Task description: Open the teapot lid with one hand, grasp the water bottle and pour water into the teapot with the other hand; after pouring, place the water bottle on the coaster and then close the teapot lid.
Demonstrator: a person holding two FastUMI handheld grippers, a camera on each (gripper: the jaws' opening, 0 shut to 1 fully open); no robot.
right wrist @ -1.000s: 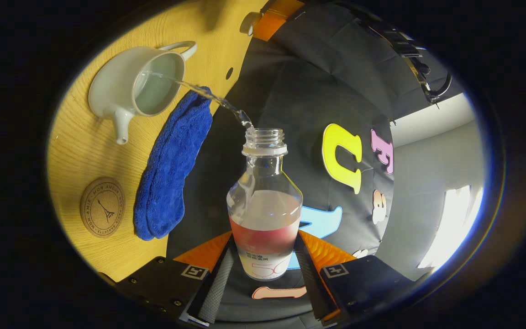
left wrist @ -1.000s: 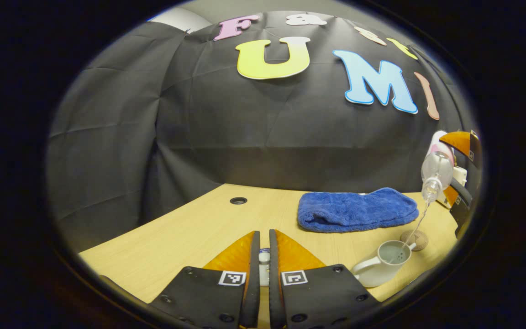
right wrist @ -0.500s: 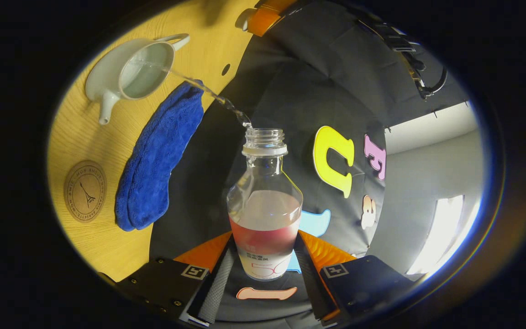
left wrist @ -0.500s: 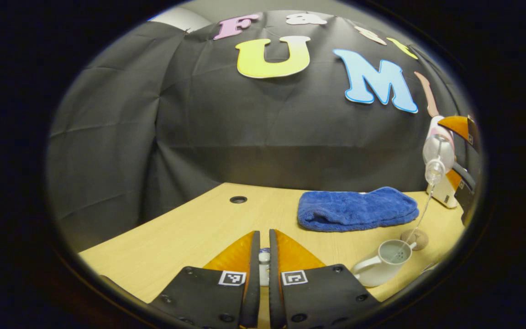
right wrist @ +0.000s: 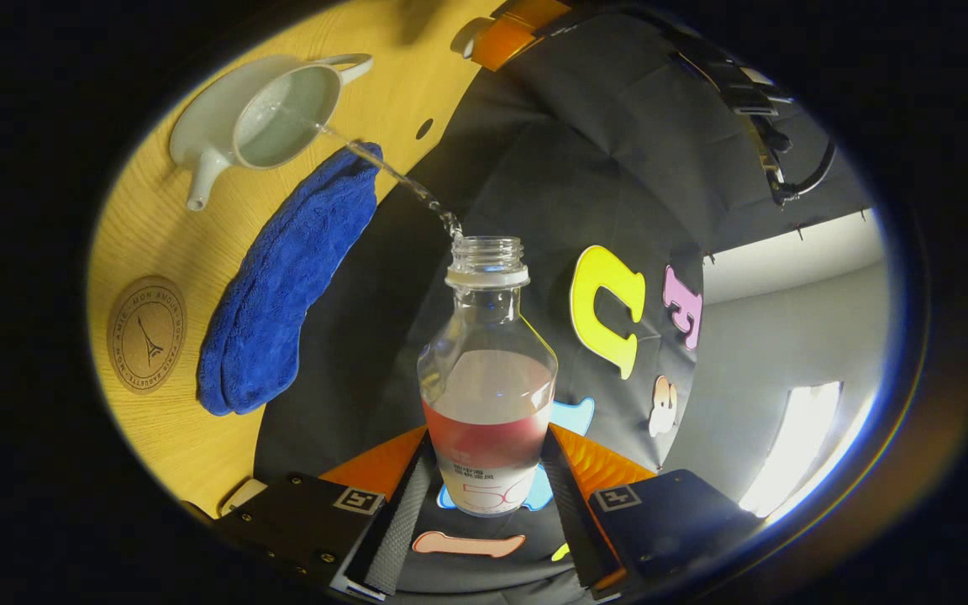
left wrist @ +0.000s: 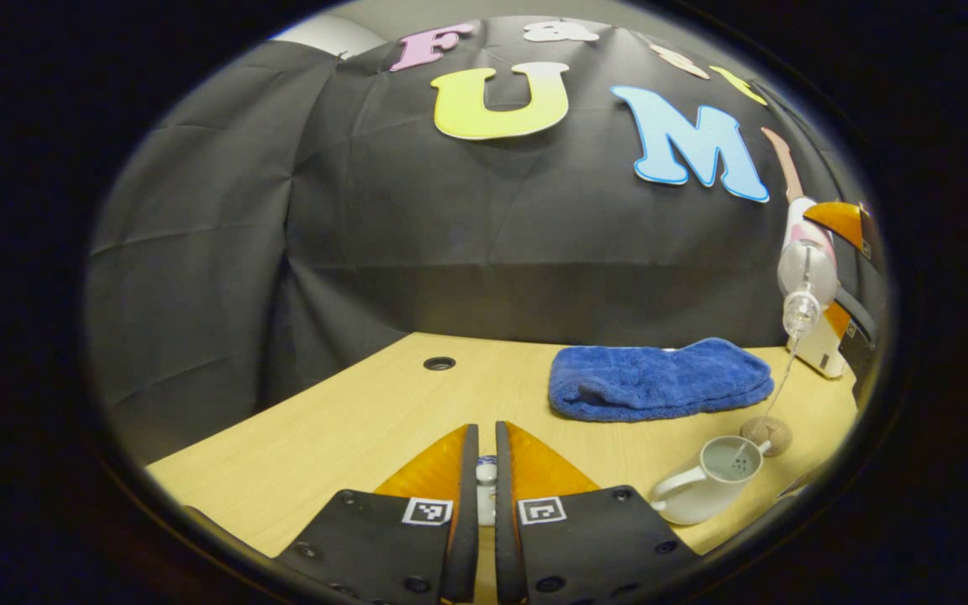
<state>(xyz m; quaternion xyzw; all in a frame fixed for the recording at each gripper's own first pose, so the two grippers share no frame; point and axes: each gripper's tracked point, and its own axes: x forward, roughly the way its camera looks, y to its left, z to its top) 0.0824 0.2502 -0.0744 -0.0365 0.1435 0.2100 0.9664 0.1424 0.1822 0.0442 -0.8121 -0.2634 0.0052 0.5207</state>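
Note:
My right gripper (right wrist: 488,434) is shut on a clear water bottle (right wrist: 488,378), which is tipped with its open neck toward the table. A thin stream of water (right wrist: 383,172) runs from it into the open white teapot (right wrist: 265,126). In the left gripper view the bottle (left wrist: 805,277) hangs high at the far right above the teapot (left wrist: 707,487). My left gripper (left wrist: 486,428) is shut on the small white teapot lid (left wrist: 486,475), held low over the table left of the pot. The round cork coaster (left wrist: 765,433) (right wrist: 146,334) lies just behind the teapot.
A folded blue towel (left wrist: 660,378) (right wrist: 291,277) lies on the wooden table (left wrist: 349,428) behind teapot and coaster. A cable hole (left wrist: 439,363) sits near the back edge. A small white object (left wrist: 820,353) stands at the back right. The booth's wall closes off the back.
The bottle has risen a little above the teapot while the water keeps running. The left gripper with the lid has stayed in place.

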